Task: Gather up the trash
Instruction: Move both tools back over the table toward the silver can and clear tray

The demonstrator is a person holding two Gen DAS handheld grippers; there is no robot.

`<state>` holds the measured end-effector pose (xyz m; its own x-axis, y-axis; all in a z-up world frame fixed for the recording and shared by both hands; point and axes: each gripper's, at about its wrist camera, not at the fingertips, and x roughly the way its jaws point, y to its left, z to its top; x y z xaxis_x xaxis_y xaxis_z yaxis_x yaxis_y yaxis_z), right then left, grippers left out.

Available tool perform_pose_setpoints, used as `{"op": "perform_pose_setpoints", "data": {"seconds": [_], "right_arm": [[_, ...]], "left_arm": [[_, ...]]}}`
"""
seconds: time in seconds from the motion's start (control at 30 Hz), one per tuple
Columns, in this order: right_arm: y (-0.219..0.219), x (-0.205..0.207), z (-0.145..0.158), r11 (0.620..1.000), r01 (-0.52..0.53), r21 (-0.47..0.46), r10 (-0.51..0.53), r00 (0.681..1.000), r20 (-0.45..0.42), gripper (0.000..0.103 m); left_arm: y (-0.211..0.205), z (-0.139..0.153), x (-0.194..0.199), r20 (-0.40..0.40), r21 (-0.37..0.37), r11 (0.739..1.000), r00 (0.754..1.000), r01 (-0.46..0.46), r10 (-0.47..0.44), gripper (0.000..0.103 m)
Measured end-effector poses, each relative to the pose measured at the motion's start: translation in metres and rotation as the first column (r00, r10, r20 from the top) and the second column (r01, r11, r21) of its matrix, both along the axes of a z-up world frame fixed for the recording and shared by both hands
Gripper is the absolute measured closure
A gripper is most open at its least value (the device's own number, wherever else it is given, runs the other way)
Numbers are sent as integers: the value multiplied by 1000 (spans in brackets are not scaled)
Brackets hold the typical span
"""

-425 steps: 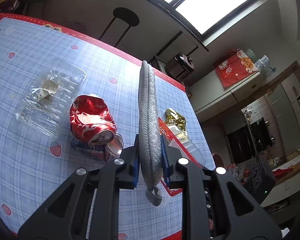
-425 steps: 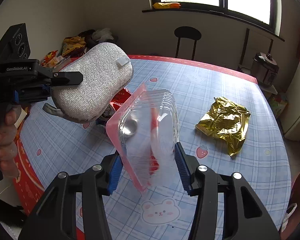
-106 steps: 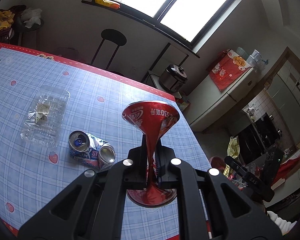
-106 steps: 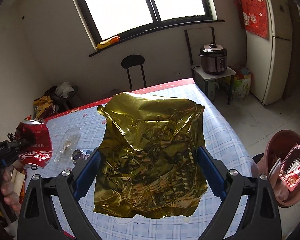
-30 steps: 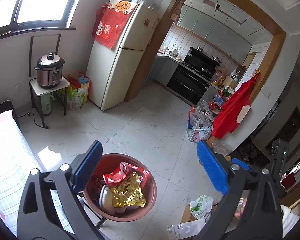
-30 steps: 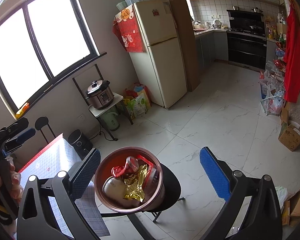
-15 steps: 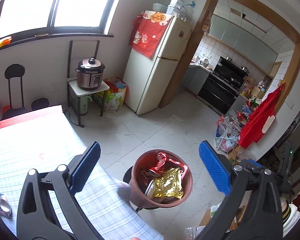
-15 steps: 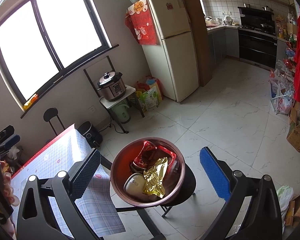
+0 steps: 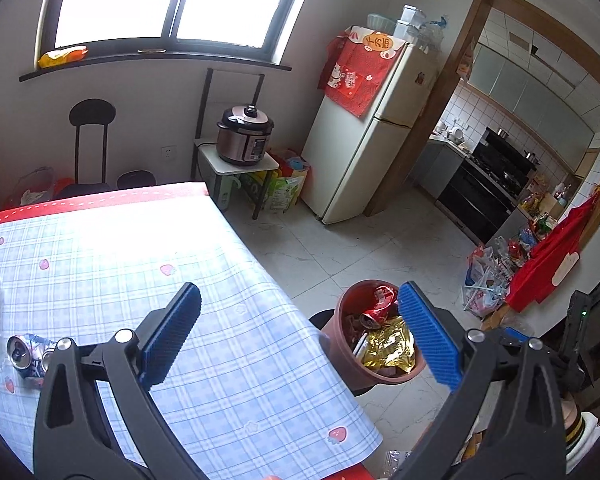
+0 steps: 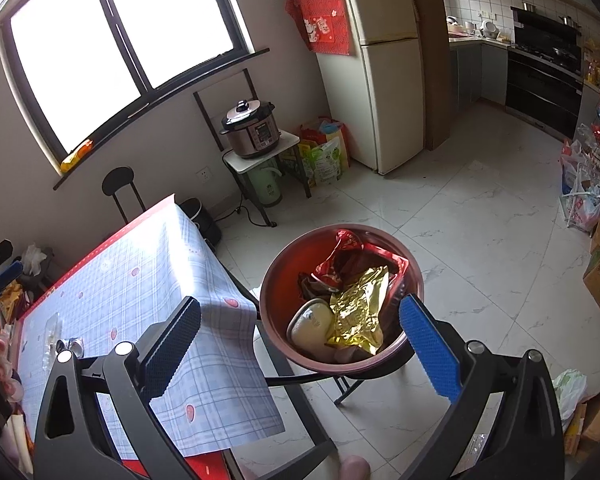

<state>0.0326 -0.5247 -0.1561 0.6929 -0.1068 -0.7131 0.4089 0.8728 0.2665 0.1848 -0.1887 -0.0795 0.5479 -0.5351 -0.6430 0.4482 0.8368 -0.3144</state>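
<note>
Crumpled gold foil wrapper (image 10: pixel 360 312), crushed red soda can (image 9: pixel 374 314) and white oval pad (image 10: pixel 312 326) inside round brown plastic bin (image 10: pixel 276 276), just beside blue checked table (image 9: pixel 100 256). Crushed blue can (image 9: pixel 26 354) on that table. Left gripper (image 9: pixel 298 336) and right gripper (image 10: pixel 300 342) spread wide, nothing held.

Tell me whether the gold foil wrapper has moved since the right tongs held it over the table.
Yes. The gold foil wrapper now lies in the brown bin off the table's corner, and the right tongs are open and empty.
</note>
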Motion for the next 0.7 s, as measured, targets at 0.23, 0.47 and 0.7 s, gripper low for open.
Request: {"op": "perform_pose_setpoints", "data": {"seconds": [0.23, 0.47, 0.7], "right_arm": [[31, 16, -8, 999, -45, 13, 46, 998, -36, 6], [76, 46, -9, 993, -115, 8, 115, 992, -55, 6], [141, 82, -14, 976, -218, -6, 217, 972, -86, 6]], "left_arm": [[51, -5, -3, -19, -1, 997, 997, -74, 74, 6], [111, -11, -5, -36, 3, 987, 986, -163, 163, 6], [194, -20, -16, 14, -24, 967, 967, -255, 256, 6]]}}
